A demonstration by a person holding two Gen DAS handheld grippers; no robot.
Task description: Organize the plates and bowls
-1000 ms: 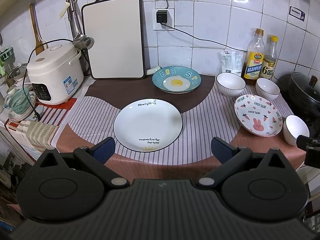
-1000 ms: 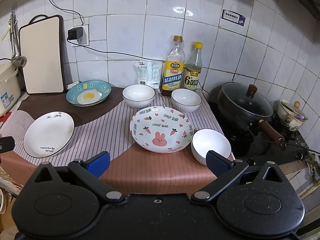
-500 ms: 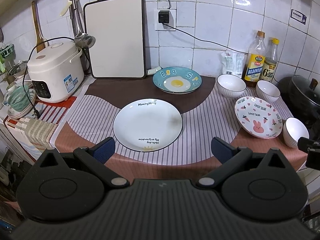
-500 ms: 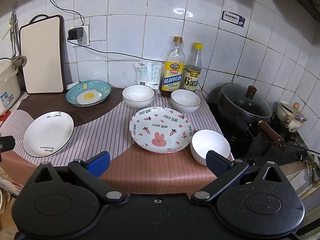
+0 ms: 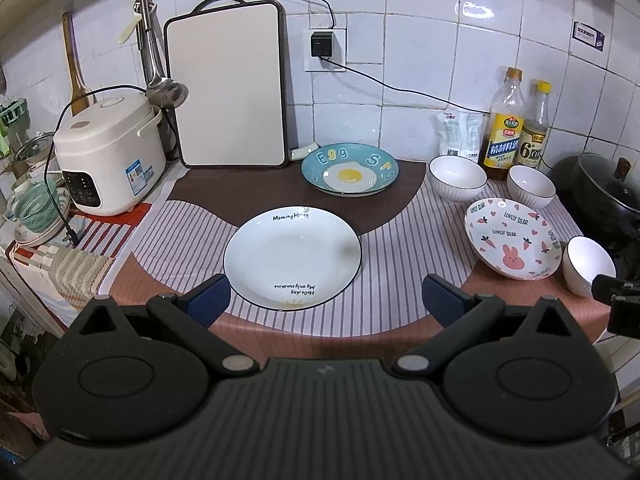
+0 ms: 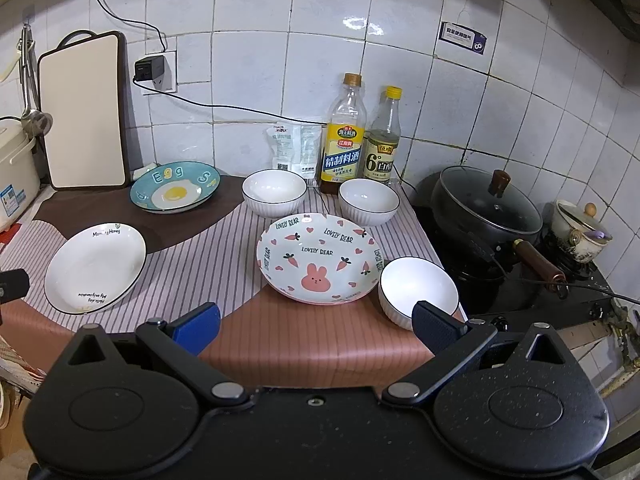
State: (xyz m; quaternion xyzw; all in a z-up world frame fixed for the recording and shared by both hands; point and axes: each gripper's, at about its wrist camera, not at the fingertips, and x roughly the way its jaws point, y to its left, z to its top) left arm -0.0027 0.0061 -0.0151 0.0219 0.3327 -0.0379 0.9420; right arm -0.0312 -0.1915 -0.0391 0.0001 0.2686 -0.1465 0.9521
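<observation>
A white plate [image 5: 292, 258] [image 6: 95, 267] lies near the counter's front, just ahead of my open left gripper [image 5: 324, 300]. Behind it sits a blue egg plate [image 5: 350, 169] [image 6: 175, 192]. A pink bunny plate [image 5: 516, 238] [image 6: 320, 258] lies to the right, ahead of my open right gripper [image 6: 316, 324]. Two white bowls [image 6: 274, 193] [image 6: 369, 201] stand behind it, by the bottles. A third white bowl [image 6: 418, 292] [image 5: 588, 266] sits at the counter's right front corner, touching the bunny plate's rim. Both grippers hold nothing.
A rice cooker [image 5: 108, 152] and cutting board [image 5: 228, 96] stand at the back left. Two bottles [image 6: 346, 136] [image 6: 383, 138] line the wall. A black lidded pot [image 6: 488, 204] sits on the stove to the right. A cable [image 5: 400, 88] runs along the wall.
Both views have shifted only slightly; the left gripper drifted a little back and up. No dish has moved, and both grippers stay open.
</observation>
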